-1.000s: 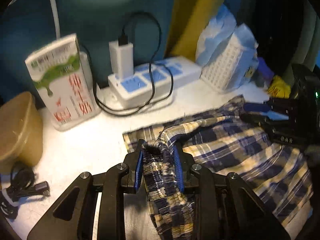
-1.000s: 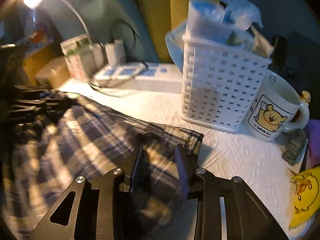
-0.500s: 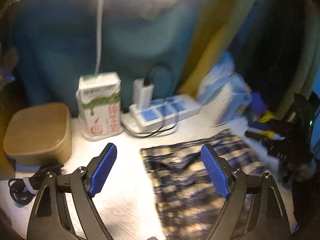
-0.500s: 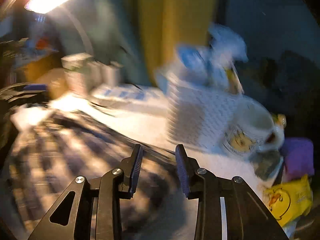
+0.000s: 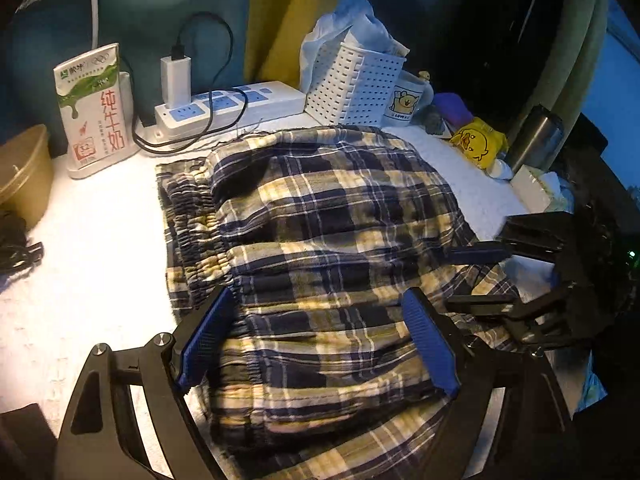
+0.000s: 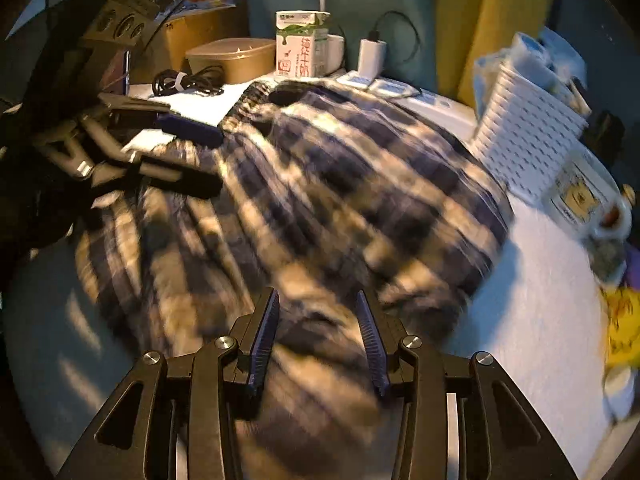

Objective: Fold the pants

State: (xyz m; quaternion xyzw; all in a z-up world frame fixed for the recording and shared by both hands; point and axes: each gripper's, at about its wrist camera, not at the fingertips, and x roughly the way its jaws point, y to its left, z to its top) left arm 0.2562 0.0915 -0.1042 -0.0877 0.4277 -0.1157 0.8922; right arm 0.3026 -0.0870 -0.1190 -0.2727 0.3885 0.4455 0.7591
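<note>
While the plaid pants (image 5: pixel 332 232) lie folded in a thick pile on the white tabletop (image 5: pixel 92 240), the left gripper (image 5: pixel 316 344) hangs over their near edge with its blue-padded fingers (image 5: pixel 204 336) spread wide, one at each side of the cloth and neither pressing on it. The gathered elastic waistband (image 5: pixel 196 224) lies ahead and to the left of this gripper, along the left side of the pile. Beyond the pants, further ahead, stand a milk carton (image 5: pixel 94 104) to the left, a white power strip (image 5: pixel 232 104) with a charger plugged into it, a white perforated basket (image 5: pixel 356 84) holding blue plastic, and a mug (image 5: pixel 408 104) with a cartoon bear just to the right of the basket. A yellow duck toy (image 5: pixel 478 146) lies further right, and a tan container (image 5: pixel 24 172) sits at the far left.

The right gripper (image 6: pixel 320 340) shows in the left wrist view to the right of the left one, low over the right edge of the pants. In its own view, which is blurred, its jaws are opening and stand partly apart; plaid cloth lies beneath and between them, but the pads (image 6: pixel 264 340) do not appear to clamp it. Ahead of it the pile spreads toward the milk carton (image 6: pixel 302 44) and the tan container (image 6: pixel 236 58), with a coiled black cable (image 6: pixel 188 80) to the left and the basket (image 6: pixel 528 132) and mug (image 6: pixel 588 200) off to the right. The left gripper (image 6: pixel 188 156) appears at the left of this view, over the waistband end of the pants (image 6: pixel 340 184).
</note>
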